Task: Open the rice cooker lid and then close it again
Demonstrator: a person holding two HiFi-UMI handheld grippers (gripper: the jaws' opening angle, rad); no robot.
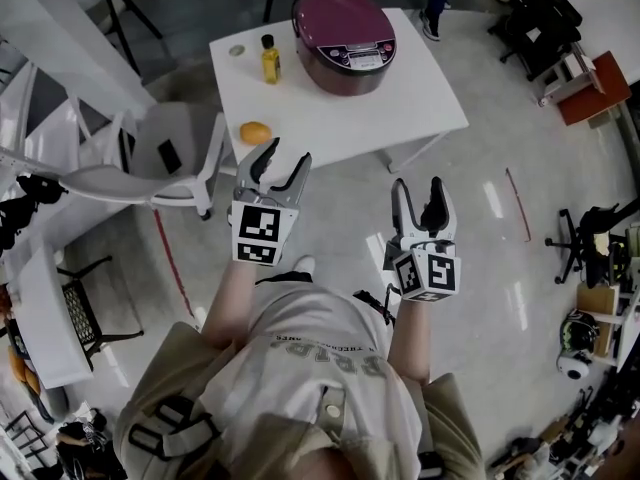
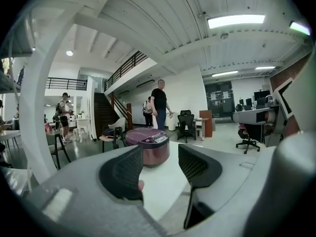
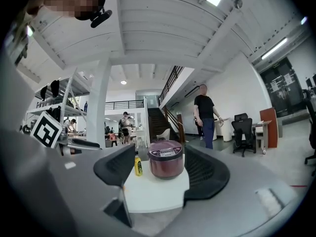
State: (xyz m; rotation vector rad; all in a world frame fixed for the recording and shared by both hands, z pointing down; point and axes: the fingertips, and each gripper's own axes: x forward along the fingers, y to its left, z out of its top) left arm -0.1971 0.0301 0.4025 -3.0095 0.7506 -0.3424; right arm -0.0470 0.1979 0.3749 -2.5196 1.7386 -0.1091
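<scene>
A maroon rice cooker [image 1: 345, 40] with its lid down stands at the far side of a white table [image 1: 400, 108]. It also shows ahead between the jaws in the left gripper view [image 2: 147, 145] and the right gripper view [image 3: 166, 158]. My left gripper [image 1: 280, 166] hangs short of the table's near edge, open, nothing between its jaws. Further right and nearer me, over the floor, my right gripper [image 1: 420, 196] is open and empty too. Both point at the cooker from well short of it.
A yellow bottle [image 1: 270, 59] and a small round lid [image 1: 236, 50] sit on the table's left part, an orange [image 1: 255, 132] at its near left corner. A white chair [image 1: 160, 163] stands left of the table. People stand in the background [image 2: 159, 104]. Office chairs and gear line the right.
</scene>
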